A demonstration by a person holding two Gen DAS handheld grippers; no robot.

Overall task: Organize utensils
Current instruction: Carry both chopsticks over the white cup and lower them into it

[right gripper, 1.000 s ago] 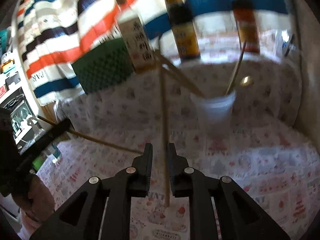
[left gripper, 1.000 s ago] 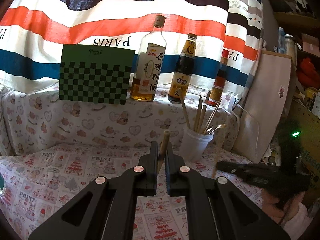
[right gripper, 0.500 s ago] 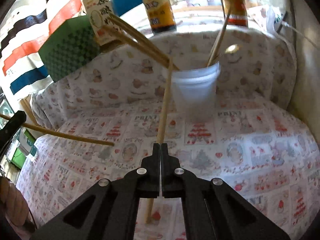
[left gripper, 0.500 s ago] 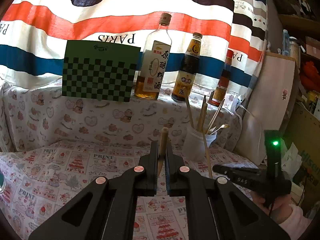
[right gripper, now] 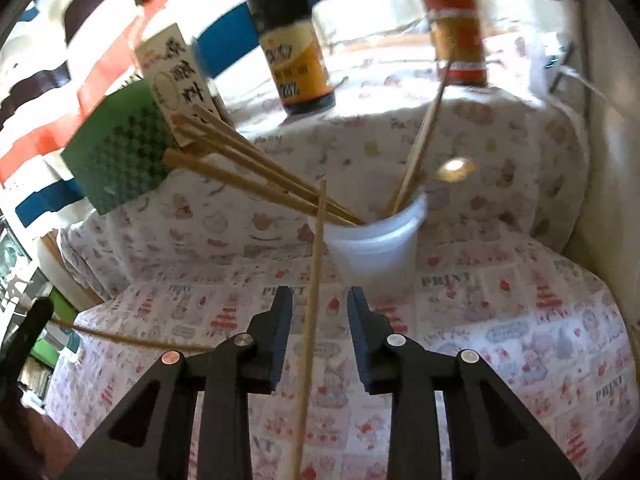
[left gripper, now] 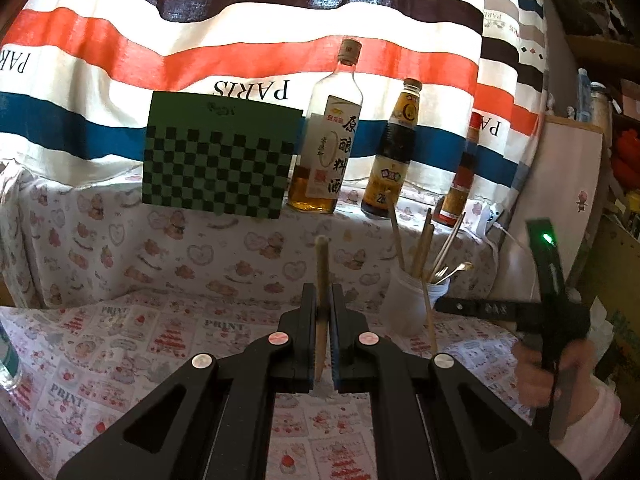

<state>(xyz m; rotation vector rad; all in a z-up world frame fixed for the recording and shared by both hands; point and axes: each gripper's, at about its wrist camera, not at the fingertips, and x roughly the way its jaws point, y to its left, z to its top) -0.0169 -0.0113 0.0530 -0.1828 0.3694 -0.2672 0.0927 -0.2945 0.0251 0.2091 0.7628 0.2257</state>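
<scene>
A white plastic cup [right gripper: 376, 240] stands on the printed cloth and holds several wooden chopsticks [right gripper: 256, 172] and a metal spoon [right gripper: 454, 168]; it also shows in the left wrist view [left gripper: 412, 300]. My left gripper [left gripper: 322, 300] is shut on a wooden chopstick [left gripper: 321, 264] that points up and forward. My right gripper [right gripper: 318, 300] is open, with a loose wooden chopstick [right gripper: 314, 280] standing between its jaws, apart from both, just in front of the cup. The right gripper also shows in the left wrist view [left gripper: 448, 304], beside the cup.
Three sauce bottles [left gripper: 332, 136] [left gripper: 396, 152] [left gripper: 460, 176] and a green checkered board [left gripper: 220, 160] stand on a raised ledge behind the cup. A striped cloth hangs behind. A white panel [left gripper: 560, 208] bounds the right side.
My right gripper has opened from shut and let go of its chopstick, while moving closer to the cup. My left gripper stays shut on its chopstick and has shifted slightly.
</scene>
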